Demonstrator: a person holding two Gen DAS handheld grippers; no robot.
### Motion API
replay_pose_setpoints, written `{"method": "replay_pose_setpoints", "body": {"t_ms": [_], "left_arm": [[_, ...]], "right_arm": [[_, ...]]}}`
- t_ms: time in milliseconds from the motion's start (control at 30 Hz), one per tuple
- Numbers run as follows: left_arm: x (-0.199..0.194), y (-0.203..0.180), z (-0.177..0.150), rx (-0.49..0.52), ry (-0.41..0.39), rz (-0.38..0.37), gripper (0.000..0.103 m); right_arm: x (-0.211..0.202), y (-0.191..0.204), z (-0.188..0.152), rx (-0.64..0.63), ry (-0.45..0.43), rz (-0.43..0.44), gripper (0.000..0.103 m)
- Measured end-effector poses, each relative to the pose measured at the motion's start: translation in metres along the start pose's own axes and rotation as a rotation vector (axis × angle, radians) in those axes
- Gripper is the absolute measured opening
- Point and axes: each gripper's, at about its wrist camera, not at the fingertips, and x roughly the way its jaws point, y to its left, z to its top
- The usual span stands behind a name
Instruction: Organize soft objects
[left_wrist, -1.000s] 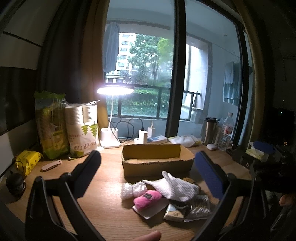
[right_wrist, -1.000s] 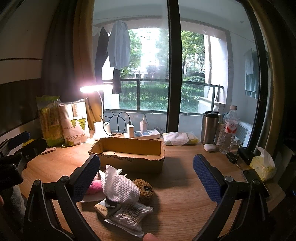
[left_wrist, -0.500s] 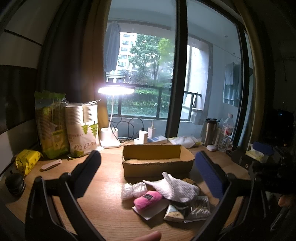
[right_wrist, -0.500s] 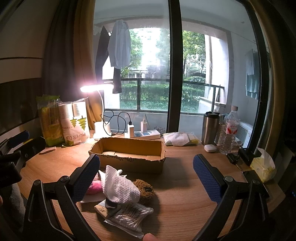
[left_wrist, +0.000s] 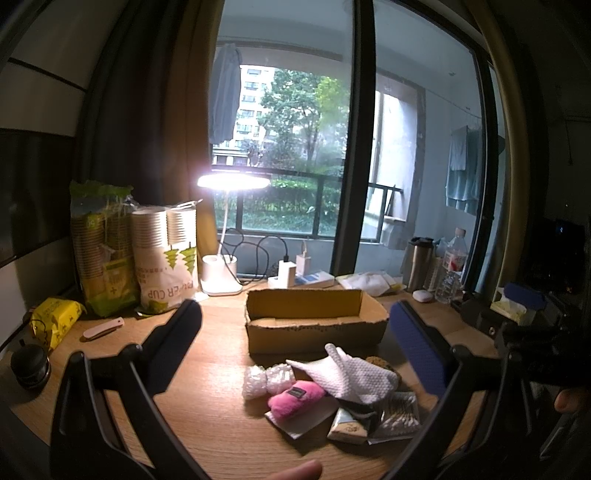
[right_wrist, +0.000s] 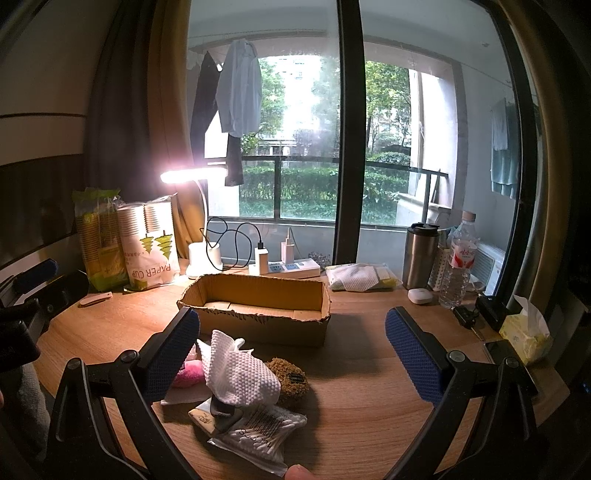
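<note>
On the tabletop (right_wrist: 369, 398), just in front of the cardboard box (right_wrist: 258, 314), lies the heap of soft things: a white cloth (right_wrist: 240, 373) on top, a pink pad (left_wrist: 295, 397) and a brown pad (right_wrist: 288, 378) beside it, a roll of bubble wrap (left_wrist: 267, 378) and a packet of cotton swabs (right_wrist: 258, 430). Nothing is in the box that can be seen, so the sorting looks not yet begun. Both tools hang above the near edge, the left tool (left_wrist: 295, 347) and the right tool (right_wrist: 291, 350) each with its jaws spread wide and empty. The next move, as I judge it, calls for one tool to drop onto a single piece, most easily the cloth on top, pinch it without dragging the packets beneath, and carry it over the box's torn front wall. Only the left view shows the bubble wrap and the whole pink pad; the right view shows the brown pad plainly, the swab packet's print and the box's bare floor, while its own left finger (right_wrist: 170, 354) hides most of the pink pad.
</note>
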Motion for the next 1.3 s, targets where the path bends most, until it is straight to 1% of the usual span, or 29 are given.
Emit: {"method": "replay_pose_setpoints", "body": {"t_ms": [400, 600, 833, 1200, 1267, 1300], "left_arm": [[-0.001, 0.001, 0.000, -0.002, 0.003, -0.001, 0.102], [0.006, 0.003, -0.005, -0.004, 0.024, 0.010, 0.102], [0.029, 0.013, -0.020, -0.030, 0.084, 0.034, 0.102], [0.071, 0.038, -0.051, -0.079, 0.207, 0.060, 0.102], [0.078, 0.042, -0.056, -0.088, 0.230, 0.061, 0.102], [0.082, 0.044, -0.058, -0.092, 0.247, 0.059, 0.102]], "right_arm": [[0.001, 0.002, 0.000, 0.000, 0.004, 0.002, 0.102], [0.010, 0.002, -0.003, 0.001, 0.016, 0.000, 0.102], [0.036, 0.004, -0.013, -0.013, 0.071, 0.021, 0.102], [0.090, 0.034, -0.032, -0.066, 0.191, 0.124, 0.102], [0.100, 0.040, -0.036, -0.075, 0.219, 0.145, 0.099], [0.105, 0.042, -0.037, -0.078, 0.230, 0.153, 0.095]]}}
